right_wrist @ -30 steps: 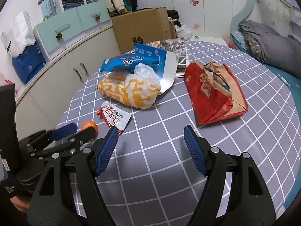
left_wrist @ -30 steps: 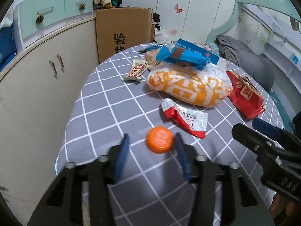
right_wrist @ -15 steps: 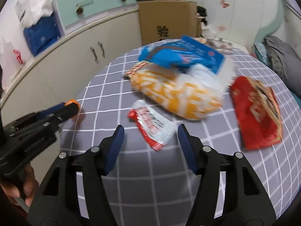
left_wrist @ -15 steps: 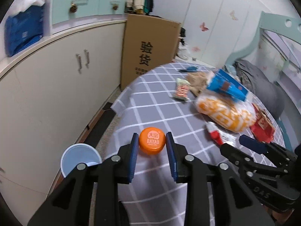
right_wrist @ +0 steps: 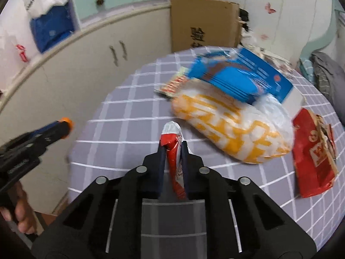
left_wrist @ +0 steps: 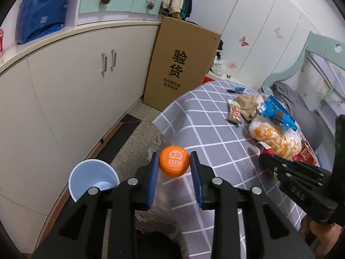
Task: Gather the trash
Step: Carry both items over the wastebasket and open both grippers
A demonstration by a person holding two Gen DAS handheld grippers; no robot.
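My left gripper (left_wrist: 174, 161) is shut on an orange bottle cap (left_wrist: 174, 164) and holds it in the air past the table's left edge, above the floor. My right gripper (right_wrist: 172, 145) is shut on a red and white snack wrapper (right_wrist: 173, 151), lifted just above the checked tablecloth (right_wrist: 120, 116). On the table lie an orange and white bag (right_wrist: 235, 127), a blue packet (right_wrist: 239, 75), a red packet (right_wrist: 314, 153) and a small striped wrapper (left_wrist: 234, 113). The left gripper with the cap (right_wrist: 66, 125) shows at the left of the right wrist view.
A white round bin (left_wrist: 92, 178) stands on the floor left of the table, below my left gripper. A cardboard box (left_wrist: 181, 64) leans by white cabinets (left_wrist: 64, 90). A bed with grey bedding (left_wrist: 301, 112) is behind the table.
My left gripper closed on the orange cap and carried it left off the table toward the bin. My right gripper moved to the red and white wrapper, shut on it and lifted it.
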